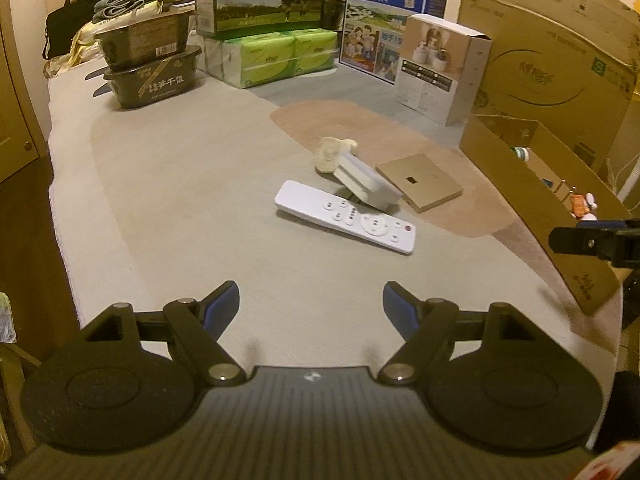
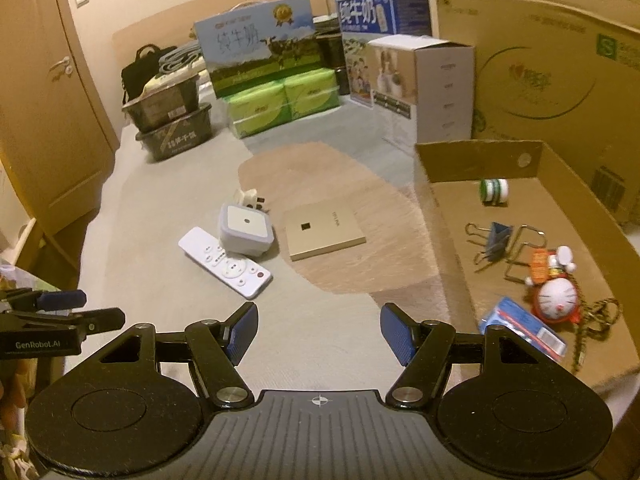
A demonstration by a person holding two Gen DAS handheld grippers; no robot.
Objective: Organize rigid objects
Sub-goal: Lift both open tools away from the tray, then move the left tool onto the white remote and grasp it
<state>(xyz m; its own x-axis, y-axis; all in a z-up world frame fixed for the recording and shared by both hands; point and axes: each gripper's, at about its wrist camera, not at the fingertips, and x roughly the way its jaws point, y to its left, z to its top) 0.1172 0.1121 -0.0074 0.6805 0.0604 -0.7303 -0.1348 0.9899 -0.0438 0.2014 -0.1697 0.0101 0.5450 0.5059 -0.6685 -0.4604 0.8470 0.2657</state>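
Both tools are empty here: the left tool (image 1: 311,300) hangs with its jaws spread wide over bare blanket, and the right tool (image 2: 319,328) is just as wide apart, nothing between the pads.

The loose pieces sit in a tight cluster mid-bed: the white remote (image 2: 224,263) touching the grey-white plug adapter (image 2: 246,230), and the gold flat box (image 2: 325,233) just beside them. The cardboard tray (image 2: 436,200) to the right already holds a binder clip (image 2: 494,240), a cat toy (image 2: 556,300) and a small roll (image 2: 494,191).

The risk, as I judge it: the remote is thin and lies flat (on soft bedding, mind), so a pad could slide off it or shove the adapter aside. The gold flat box looks too broad for an easy pinch.

There's plenty of open blanket in front of the cluster. The tray's near wall stands up and needs clearing on the way in.
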